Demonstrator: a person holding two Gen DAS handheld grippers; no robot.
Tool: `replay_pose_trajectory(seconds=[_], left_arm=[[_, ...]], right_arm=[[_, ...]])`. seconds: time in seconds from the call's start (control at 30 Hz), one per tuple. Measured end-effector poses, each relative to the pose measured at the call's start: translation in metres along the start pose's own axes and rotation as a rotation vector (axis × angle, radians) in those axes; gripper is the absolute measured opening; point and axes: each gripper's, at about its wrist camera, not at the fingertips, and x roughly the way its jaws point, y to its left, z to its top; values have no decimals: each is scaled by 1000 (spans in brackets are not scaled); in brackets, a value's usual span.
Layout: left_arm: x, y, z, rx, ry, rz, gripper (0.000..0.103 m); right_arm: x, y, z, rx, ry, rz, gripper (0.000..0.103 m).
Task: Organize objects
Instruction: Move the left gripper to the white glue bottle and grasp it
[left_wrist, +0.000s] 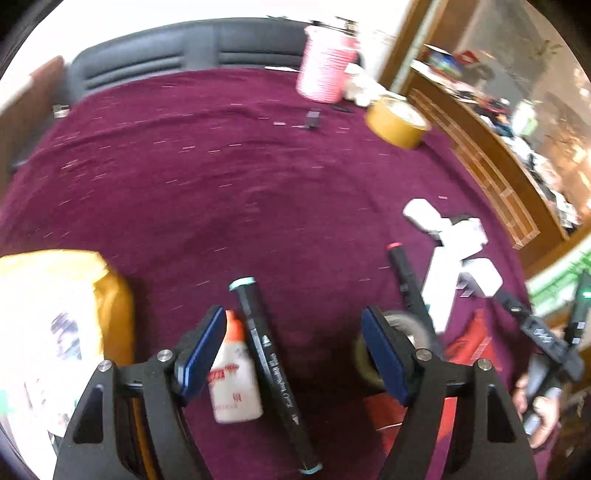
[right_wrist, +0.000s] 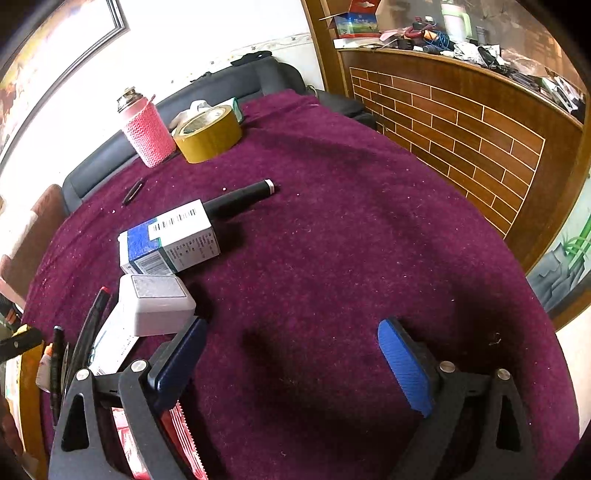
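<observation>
In the left wrist view my left gripper (left_wrist: 293, 349) is open above the maroon tablecloth (left_wrist: 221, 177). A white glue bottle (left_wrist: 232, 376) with an orange cap and a black marker (left_wrist: 273, 373) with teal ends lie between its fingers, near the left pad. A small tape roll (left_wrist: 399, 332) sits behind the right finger. In the right wrist view my right gripper (right_wrist: 291, 362) is open and empty over bare cloth (right_wrist: 332, 221). A blue and white box (right_wrist: 170, 238), a white adapter (right_wrist: 155, 304) and a black marker (right_wrist: 240, 195) lie to its left.
A pink-sleeved bottle (right_wrist: 146, 131) and a large yellow tape roll (right_wrist: 208, 134) stand at the table's far side. A yellow bag (left_wrist: 55, 314) lies at the left. White boxes (left_wrist: 450, 240), a red-tipped marker (left_wrist: 406, 284) and a red packet (left_wrist: 469, 343) lie right. A wooden counter (right_wrist: 461, 122) borders the right.
</observation>
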Motion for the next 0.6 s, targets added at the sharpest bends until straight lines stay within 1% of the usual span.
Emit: replay_pose_trajectory(seconds=[0.07,0.1,0.17,0.2,0.23,0.27,0.3,0.33,0.37,0.4,0.47,0.57,0.6], left_arm=[[4,3,-3,12,-5,59,74],[8,7,-7,34,3,115,74],[11,14,-14,44,22,164,74],[9,21,-16,40,23,162,73],[5,20,-18,52,2,157,73],[3,20,-20,48,2,127,71],[1,21,-20,45,2,103,62],[-2,22,-21,52,-2,83,57],[-4,21,-23,71,-3,88,45],[-5,20,-25,102,2,78,28],[-3,23,-26,104,19,48,26],[1,25,-26,90,13,46,26],[5,25,-26,85,18,62,26]], right_arm=[[0,0,0,0,-1,-1,96],[0,0,0,-1,-1,0,96],[0,0,-1,-3,-1,-1,96],[0,0,-1,-6,-1,-3,96],[0,1,-1,-8,-1,-5,96],[0,1,-1,-8,-1,-5,97],[0,1,-1,-9,-1,-5,97],[0,1,-1,-8,0,-6,97],[0,2,-1,-10,0,-7,97],[0,2,-2,-11,1,-8,97],[0,3,-2,-14,1,-10,97],[0,3,-2,-15,1,-10,98],[0,3,-2,-16,1,-11,98]])
